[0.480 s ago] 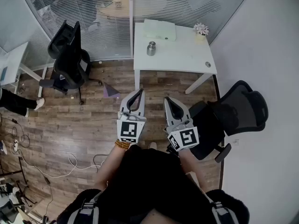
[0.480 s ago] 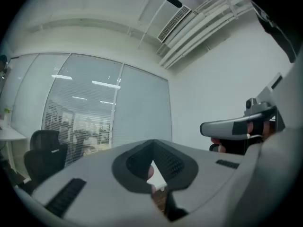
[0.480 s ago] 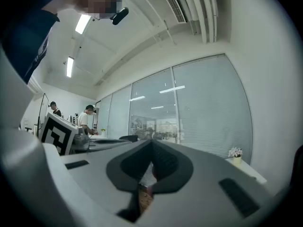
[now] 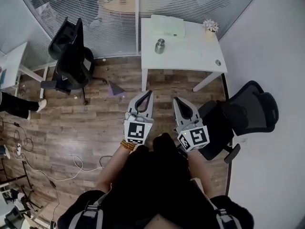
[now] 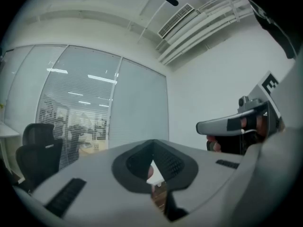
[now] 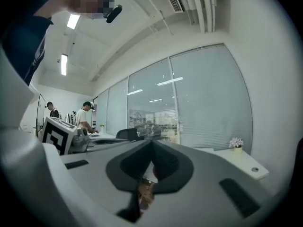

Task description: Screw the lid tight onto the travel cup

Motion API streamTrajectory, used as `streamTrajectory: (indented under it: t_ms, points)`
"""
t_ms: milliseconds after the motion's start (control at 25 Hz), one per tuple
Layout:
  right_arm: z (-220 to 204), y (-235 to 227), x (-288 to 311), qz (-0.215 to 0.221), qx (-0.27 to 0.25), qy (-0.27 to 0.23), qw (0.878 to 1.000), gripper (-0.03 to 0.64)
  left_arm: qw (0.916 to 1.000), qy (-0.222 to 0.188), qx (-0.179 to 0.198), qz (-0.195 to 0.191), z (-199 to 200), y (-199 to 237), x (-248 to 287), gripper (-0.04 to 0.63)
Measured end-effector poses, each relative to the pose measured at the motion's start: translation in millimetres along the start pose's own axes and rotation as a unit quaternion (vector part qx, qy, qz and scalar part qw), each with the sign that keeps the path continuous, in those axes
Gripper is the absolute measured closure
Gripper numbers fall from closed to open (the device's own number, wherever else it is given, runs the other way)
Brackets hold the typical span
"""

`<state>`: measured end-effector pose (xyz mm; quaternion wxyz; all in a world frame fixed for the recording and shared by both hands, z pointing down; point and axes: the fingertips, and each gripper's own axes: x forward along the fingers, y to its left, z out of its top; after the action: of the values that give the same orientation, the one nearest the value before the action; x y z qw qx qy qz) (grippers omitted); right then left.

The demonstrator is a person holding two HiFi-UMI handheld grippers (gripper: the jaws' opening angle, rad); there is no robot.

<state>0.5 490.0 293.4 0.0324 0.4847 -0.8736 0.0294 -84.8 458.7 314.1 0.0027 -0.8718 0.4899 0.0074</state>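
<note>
The metal travel cup (image 4: 159,46) stands upright on the white table (image 4: 190,56) across the room, far beyond both grippers. A small grey round thing (image 4: 218,62) lies near the table's right edge; I cannot tell what it is. My left gripper (image 4: 148,93) and right gripper (image 4: 176,100) are held side by side over the wooden floor, pointing toward the table. Both are shut with nothing between their jaws. In the left gripper view the dark pads (image 5: 165,162) meet, and the right gripper (image 5: 234,124) shows at the right. The right gripper view shows the table's edge (image 6: 241,160).
A white box (image 4: 167,26) and a small flower pot (image 4: 211,26) sit at the table's back. Black office chairs stand at left (image 4: 71,56) and right (image 4: 245,113). Cables (image 4: 71,168) trail on the floor at left. A glass wall with blinds lies behind the table.
The view has shifted a little toward the table, which now sits slightly lower and further right in the picture. Both grippers stay shut and side by side.
</note>
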Motion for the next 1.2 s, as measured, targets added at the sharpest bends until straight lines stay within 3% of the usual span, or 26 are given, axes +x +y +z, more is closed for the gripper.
streamTrajectory:
  t_ms: [360, 720, 960, 1200]
  points:
    - [-19.0, -94.0, 58.8, -0.005, 0.032, 0.009, 0.999, 0.618, 0.9992, 0.030, 0.024, 0.010, -32.6, 14.2, 92.1, 0.588]
    - [-23.8, -198.8, 128.9, 0.037, 0.069, 0.022, 0.997, 0.618, 0.9950, 0.071, 0.048, 0.051, -51.0, 37.5, 204.3, 0.586]
    - [-35.9, -246.7, 171.8, 0.062, 0.069, 0.046, 0.995, 0.618, 0.9895, 0.113, 0.042, 0.080, -87.1, 57.1, 255.1, 0.586]
    - [-53.5, -276.2, 220.6, 0.071, 0.067, 0.076, 0.992, 0.618, 0.9841, 0.156, 0.037, 0.077, -136.1, 84.9, 294.8, 0.586]
